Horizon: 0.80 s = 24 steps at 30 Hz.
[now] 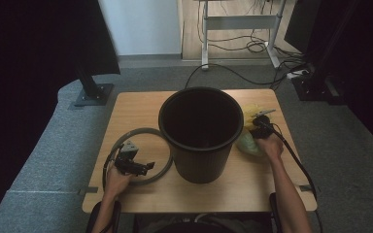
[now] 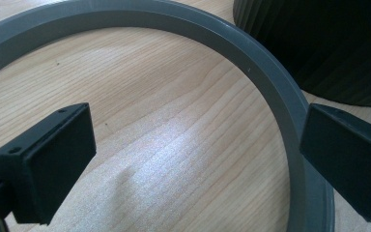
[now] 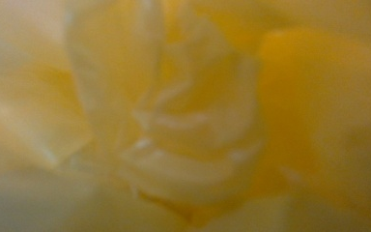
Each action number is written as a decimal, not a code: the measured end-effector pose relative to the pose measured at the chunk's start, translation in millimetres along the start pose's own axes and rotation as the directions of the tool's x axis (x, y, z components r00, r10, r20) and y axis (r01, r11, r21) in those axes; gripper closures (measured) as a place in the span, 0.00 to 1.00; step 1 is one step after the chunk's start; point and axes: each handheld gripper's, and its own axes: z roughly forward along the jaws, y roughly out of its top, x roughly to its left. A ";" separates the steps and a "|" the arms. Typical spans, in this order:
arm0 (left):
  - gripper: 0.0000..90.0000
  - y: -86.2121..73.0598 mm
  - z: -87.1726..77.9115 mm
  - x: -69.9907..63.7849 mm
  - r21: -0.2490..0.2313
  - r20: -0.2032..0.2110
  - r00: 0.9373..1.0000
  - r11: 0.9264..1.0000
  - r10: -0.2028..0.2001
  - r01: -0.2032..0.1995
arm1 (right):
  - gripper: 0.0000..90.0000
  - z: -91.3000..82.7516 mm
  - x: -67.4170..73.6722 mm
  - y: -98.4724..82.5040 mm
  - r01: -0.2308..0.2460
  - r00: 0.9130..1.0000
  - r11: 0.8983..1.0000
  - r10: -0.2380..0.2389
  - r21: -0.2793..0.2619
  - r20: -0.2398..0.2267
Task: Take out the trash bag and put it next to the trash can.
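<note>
My left tool (image 1: pixel 135 165) rests at the worktop's (image 1: pixel 252 179) near left, its jaws spread apart over bare wood inside the grey ring (image 2: pixel 251 63), which lies just left of the black bin (image 1: pixel 201 131). My right tool (image 1: pixel 261 127) sits pressed into the crumpled yellow bag (image 3: pixel 183 125) right of the bin; I cannot tell how its jaws stand.

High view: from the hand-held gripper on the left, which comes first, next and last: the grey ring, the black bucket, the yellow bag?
From the left hand-held gripper:
1. Grey ring: right at it, lying flat on the table's left.
2. Black bucket: upright in the middle.
3. Yellow bag: far right, beyond the bucket, by the right hand-held gripper.
</note>
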 end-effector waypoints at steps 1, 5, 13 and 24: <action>0.00 -0.1 -0.5 0.8 -0.002 -0.006 1.000 1.000 -0.003 0.003 | 0.76 6.6 -0.4 4.5 -0.011 1.000 1.000 0.011 -0.003 0.020; 0.00 -1.5 -0.7 3.8 0.013 -0.043 0.999 1.000 -0.011 0.012 | 0.76 19.5 -2.3 13.0 -0.035 0.998 0.999 0.036 -0.019 0.054; 0.00 -5.3 1.8 7.7 0.071 -0.109 0.994 0.997 -0.005 0.012 | 0.75 32.3 -6.0 23.5 -0.070 0.994 0.997 0.072 -0.031 0.082; 0.00 -4.9 0.6 8.2 0.058 -0.093 0.996 0.998 -0.014 0.019 | 0.39 19.6 -11.0 28.7 -0.088 0.995 0.996 0.088 -0.009 0.052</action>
